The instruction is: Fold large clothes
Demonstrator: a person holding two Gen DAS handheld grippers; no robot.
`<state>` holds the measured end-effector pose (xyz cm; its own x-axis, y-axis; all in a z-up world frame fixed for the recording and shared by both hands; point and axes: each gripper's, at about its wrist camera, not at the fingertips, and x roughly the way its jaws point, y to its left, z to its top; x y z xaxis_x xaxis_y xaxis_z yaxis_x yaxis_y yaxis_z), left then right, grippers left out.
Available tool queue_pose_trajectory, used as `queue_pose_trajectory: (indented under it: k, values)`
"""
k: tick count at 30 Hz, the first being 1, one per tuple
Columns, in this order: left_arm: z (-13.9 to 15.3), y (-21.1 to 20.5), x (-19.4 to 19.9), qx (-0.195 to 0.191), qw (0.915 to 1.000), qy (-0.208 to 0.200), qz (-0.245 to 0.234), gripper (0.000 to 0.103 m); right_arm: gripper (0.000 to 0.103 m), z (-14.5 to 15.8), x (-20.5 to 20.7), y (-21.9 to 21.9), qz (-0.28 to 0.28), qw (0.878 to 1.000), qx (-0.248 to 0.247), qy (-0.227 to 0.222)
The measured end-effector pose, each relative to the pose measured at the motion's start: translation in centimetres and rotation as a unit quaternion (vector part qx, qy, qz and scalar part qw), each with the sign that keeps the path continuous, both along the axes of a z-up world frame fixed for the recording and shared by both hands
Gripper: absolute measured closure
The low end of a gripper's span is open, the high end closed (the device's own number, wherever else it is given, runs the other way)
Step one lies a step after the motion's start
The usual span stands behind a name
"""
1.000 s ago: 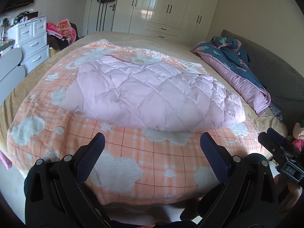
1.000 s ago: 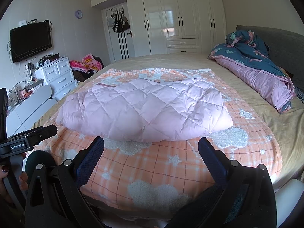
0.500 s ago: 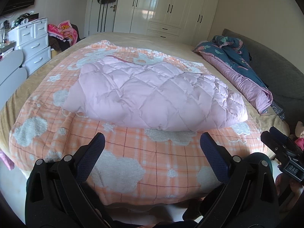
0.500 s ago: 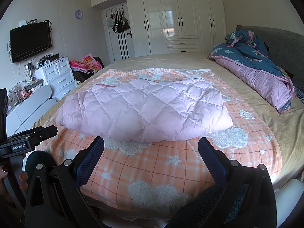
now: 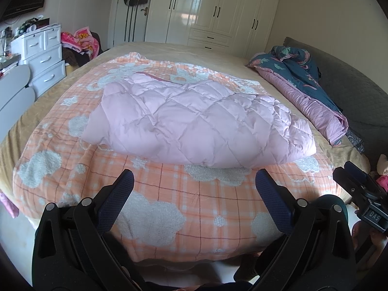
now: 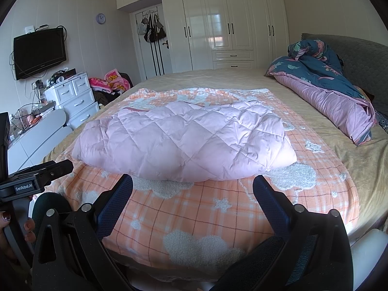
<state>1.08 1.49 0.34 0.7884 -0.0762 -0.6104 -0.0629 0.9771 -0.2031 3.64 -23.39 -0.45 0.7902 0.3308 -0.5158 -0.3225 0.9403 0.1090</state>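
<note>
A pink quilted down coat [image 5: 198, 123] lies folded in a thick bundle on an orange checked blanket with white clouds [image 5: 174, 208] on the bed; it also shows in the right wrist view [image 6: 186, 140]. My left gripper [image 5: 194, 189] is open and empty, held off the near edge of the bed, short of the coat. My right gripper [image 6: 192, 189] is open and empty too, at the same near edge, to the right of the left one. Each gripper's body shows at the side of the other's view.
A rolled blue and pink duvet [image 5: 303, 82] lies along the bed's right side by a grey headboard [image 6: 363, 58]. White drawers [image 5: 41, 55] and clutter stand at the left. White wardrobes [image 6: 218, 24] fill the far wall.
Both grippers have stayed open and empty. The left view has shifted slightly back and up from the bed; the coat has not moved.
</note>
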Motion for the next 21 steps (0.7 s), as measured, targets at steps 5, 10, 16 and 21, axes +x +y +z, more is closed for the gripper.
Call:
queue_pose_trajectory:
  k: [5,10,16,21]
  values:
    - [0.01,0.26,-0.01,0.002,1.0,0.002,0.002,0.009,0.004,-0.01,-0.01,0.01,0.0,1.0,0.0,0.0]
    - [0.08,0.43,0.03,0.002,1.0,0.003,0.001,0.009,0.004,-0.02,-0.01,0.03,0.0,1.0,0.0,0.0]
    - [0.06,0.27,0.07,0.001,1.0,0.005,0.001,0.009,0.004,-0.04,-0.03,0.05,0.0,1.0,0.0,0.0]
    - [-0.22,0.4,0.12,-0.001,1.0,0.007,-0.001,0.009,0.004,0.01,-0.21,0.15,0.001,1.0,0.0,0.0]
